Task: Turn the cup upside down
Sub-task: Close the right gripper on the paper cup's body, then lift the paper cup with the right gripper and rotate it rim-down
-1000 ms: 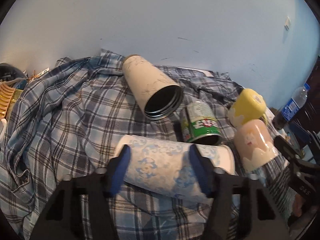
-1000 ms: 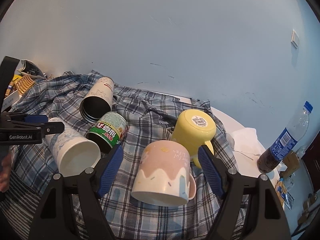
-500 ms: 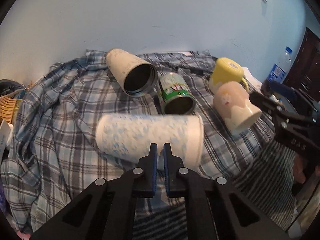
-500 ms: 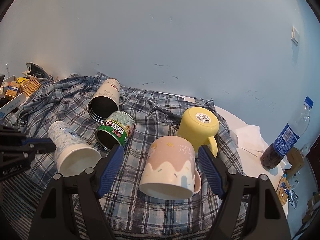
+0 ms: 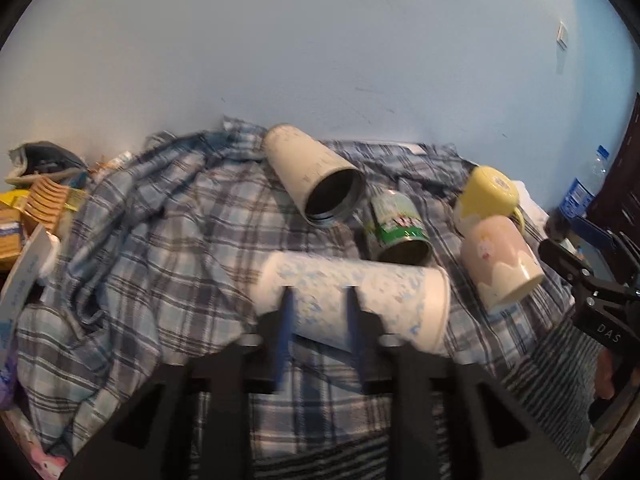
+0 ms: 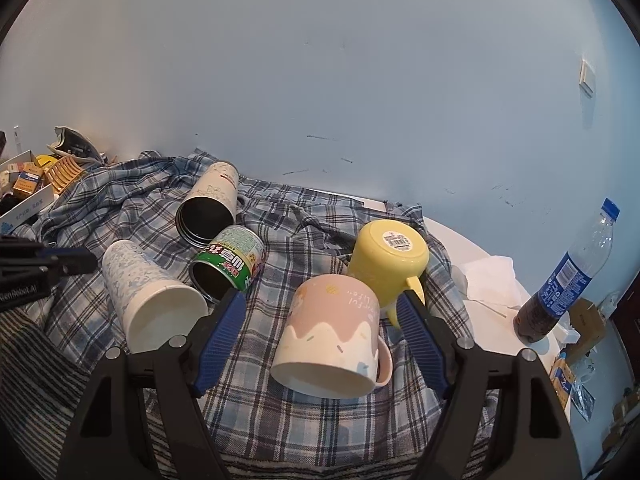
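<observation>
Left gripper [image 5: 318,300] parted again after closing half a second ago, jaws now partly open before the blue-patterned white paper cup [image 5: 352,300], lying mouth toward 3 o'clock.

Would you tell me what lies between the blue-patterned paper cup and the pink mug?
Only bare plaid cloth, plus the right gripper's left jaw in the right wrist view.

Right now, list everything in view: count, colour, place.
Paper cup: 1, white-blue, on its side, front left of cloth.
Tumbler: 1, cream, on its side, rear.
Can: 1, green, on its side, centre.
Pink mug: 1, tilted, front.
Yellow mug: 1, upside down, behind pink mug.
Cloth: 1, blue plaid, under all.
Bottle: 1, blue label, far right.
Left tongs: open, at paper cup.
Right tongs: open, around pink mug.
</observation>
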`<state>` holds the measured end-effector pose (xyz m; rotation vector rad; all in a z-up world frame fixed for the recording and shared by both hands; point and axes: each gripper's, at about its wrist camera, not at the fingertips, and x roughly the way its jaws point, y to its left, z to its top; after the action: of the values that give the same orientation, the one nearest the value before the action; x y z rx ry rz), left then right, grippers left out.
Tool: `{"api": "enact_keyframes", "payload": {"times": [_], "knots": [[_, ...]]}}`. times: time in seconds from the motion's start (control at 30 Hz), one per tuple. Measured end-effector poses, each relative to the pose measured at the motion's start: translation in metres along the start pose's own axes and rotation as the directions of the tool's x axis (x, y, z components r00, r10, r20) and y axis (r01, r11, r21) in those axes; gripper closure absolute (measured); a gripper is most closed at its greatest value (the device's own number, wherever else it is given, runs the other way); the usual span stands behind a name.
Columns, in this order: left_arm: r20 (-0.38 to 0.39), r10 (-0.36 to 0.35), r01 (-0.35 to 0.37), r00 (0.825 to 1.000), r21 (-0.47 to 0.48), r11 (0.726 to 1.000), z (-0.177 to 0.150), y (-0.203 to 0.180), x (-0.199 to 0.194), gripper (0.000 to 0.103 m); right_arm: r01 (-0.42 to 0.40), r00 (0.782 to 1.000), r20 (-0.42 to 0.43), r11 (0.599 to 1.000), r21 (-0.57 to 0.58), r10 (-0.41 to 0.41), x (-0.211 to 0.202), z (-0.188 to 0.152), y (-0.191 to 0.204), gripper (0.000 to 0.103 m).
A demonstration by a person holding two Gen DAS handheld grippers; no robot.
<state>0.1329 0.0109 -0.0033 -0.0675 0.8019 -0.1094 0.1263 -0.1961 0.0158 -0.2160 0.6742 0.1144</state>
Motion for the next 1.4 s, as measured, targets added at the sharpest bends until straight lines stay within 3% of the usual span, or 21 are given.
{"api": "enact_keyframes", "payload": {"times": [0.03, 0.07, 0.1, 0.17, 0.23, 0.3, 0.4, 0.5, 0.6, 0.67, 0.8, 0.93, 1.0, 1.1, 1.2, 1.23, 1.3, 1.33, 1.4], "knots": [[0.050, 0.028, -0.029, 0.998, 0.011, 1.000, -0.001, 0.000, -0.007, 0.011, -0.002, 1.000, 0.000, 1.000, -0.003, 0.002, 0.000, 0.001, 0.001, 0.026], [0.103, 0.053, -0.056, 0.993, 0.022, 0.998, -0.003, 0.000, -0.013, 0.002, -0.006, 1.000, 0.001, 1.000, -0.007, 0.006, 0.001, 0.003, 0.002, 0.026], [0.173, 0.086, -0.094, 0.981, 0.035, 0.995, -0.007, -0.003, -0.023, 0.000, -0.011, 1.000, 0.003, 1.000, -0.014, 0.011, 0.001, 0.004, 0.003, 0.026], [0.246, 0.124, -0.146, 0.961, 0.071, 0.987, -0.011, -0.006, -0.032, 0.000, -0.027, 1.000, 0.008, 0.999, -0.027, 0.027, 0.001, 0.007, 0.008, 0.026], [0.264, 0.135, -0.165, 0.955, 0.096, 0.982, -0.013, -0.008, -0.036, 0.000, -0.068, 0.998, 0.002, 0.996, -0.060, 0.069, 0.002, 0.012, 0.015, 0.026], [0.271, 0.129, -0.159, 0.954, 0.090, 0.983, -0.014, -0.005, -0.039, 0.000, -0.167, 0.986, -0.014, 0.976, -0.141, 0.166, 0.003, 0.017, 0.025, 0.026], [0.251, 0.114, -0.133, 0.961, 0.060, 0.989, -0.011, 0.003, -0.038, 0.000, -0.220, 0.976, -0.055, 0.945, -0.241, 0.213, 0.008, 0.021, 0.044, 0.026], [0.211, 0.085, -0.086, 0.974, -0.003, 0.996, -0.005, 0.016, -0.033, 0.000, -0.303, 0.951, -0.138, 0.927, -0.221, 0.278, 0.020, 0.027, 0.056, 0.026], [0.130, 0.066, -0.061, 0.989, -0.040, 0.997, -0.002, 0.024, -0.023, 0.000, -0.297, 0.949, -0.173, 0.929, -0.223, 0.261, 0.034, 0.031, 0.064, 0.026], [0.096, 0.016, -0.009, 0.995, -0.069, 0.998, -0.002, 0.031, -0.019, 0.000, -0.307, 0.946, -0.179, 0.925, -0.225, 0.270, 0.040, 0.033, 0.069, 0.026], [0.085, 0.042, -0.037, 0.996, -0.061, 0.997, -0.006, 0.035, -0.020, 0.000, -0.447, 0.887, -0.237, 0.864, -0.231, 0.395, 0.048, 0.032, 0.084, 0.026], [0.091, 0.070, -0.066, 0.993, -0.051, 0.996, -0.009, 0.035, -0.024, 0.000, -0.469, 0.874, -0.281, 0.840, -0.272, 0.396, 0.058, 0.022, 0.107, 0.026], [0.091, 0.066, -0.062, 0.994, -0.049, 0.997, -0.010, 0.034, -0.026, 0.000, -0.498, 0.854, -0.314, 0.827, -0.263, 0.414, 0.065, 0.017, 0.114, 0.026], [0.088, 0.070, -0.067, 0.994, -0.027, 0.997, -0.013, 0.030, -0.028, 0.000, -0.475, 0.869, -0.305, 0.830, -0.291, 0.390, 0.067, 0.012, 0.122, 0.026], [0.087, 0.088, -0.088, 0.992, -0.001, 0.996, -0.014, 0.026, -0.028, 0.000, -0.489, 0.860, -0.317, 0.823, -0.290, 0.399, 0.070, 0.010, 0.123, 0.026], [0.084, 0.087, -0.088, 0.993, 0.002, 0.996, -0.014, 0.026, -0.027, 0.000, -0.501, 0.851, -0.337, 0.812, -0.299, 0.402, 0.072, 0.009, 0.125, 0.025], [0.072, 0.074, -0.074, 0.995, -0.006, 0.997, -0.014, 0.026, -0.026, 0.000, -0.573, 0.799, -0.413, 0.764, -0.298, 0.438, 0.077, 0.004, 0.128, 0.023], [0.064, 0.063, -0.062, 0.996, -0.018, 0.998, -0.014, 0.027, -0.026, 0.000, -0.574, 0.794, -0.422, 0.767, -0.286, 0.437, 0.079, 0.003, 0.127, 0.023], [0.061, 0.048, -0.046, 0.997, -0.032, 0.998, -0.015, 0.028, -0.026, 0.000, -0.550, 0.806, -0.417, 0.792, -0.266, 0.420, 0.078, 0.002, 0.125, 0.023]]}}
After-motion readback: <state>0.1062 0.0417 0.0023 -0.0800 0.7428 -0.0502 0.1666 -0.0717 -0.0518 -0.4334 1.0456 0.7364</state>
